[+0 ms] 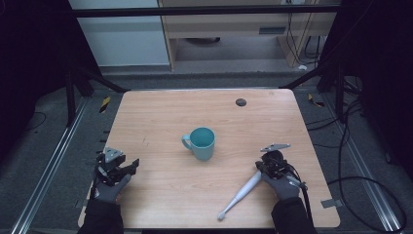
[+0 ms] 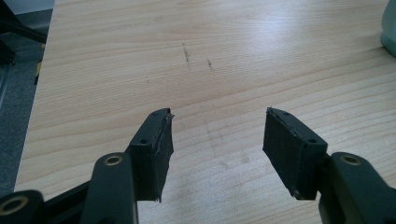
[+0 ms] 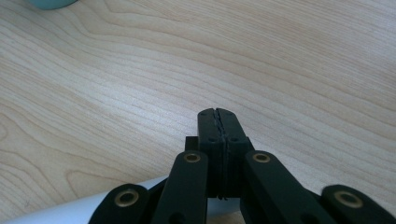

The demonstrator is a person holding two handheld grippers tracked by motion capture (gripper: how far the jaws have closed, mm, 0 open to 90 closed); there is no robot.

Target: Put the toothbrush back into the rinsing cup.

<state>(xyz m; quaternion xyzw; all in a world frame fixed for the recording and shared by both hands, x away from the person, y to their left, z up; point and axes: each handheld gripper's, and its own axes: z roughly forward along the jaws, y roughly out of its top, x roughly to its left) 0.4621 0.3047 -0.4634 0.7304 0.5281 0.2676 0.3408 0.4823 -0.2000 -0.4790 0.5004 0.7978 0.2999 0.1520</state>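
The white electric toothbrush lies near right on the table, under the pressed-together right gripper; it seems light, stiff and slippery, best pinched around its thick handle.

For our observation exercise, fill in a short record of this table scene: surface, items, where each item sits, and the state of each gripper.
surface: wooden table
centre item: teal mug, upright, handle toward the left gripper's side
other item: white electric toothbrush, lying flat beside the right gripper, head toward the near edge
far edge: small dark round spot
left gripper: open, nothing between the jaws
right gripper: shut, jaws pressed together with nothing between them
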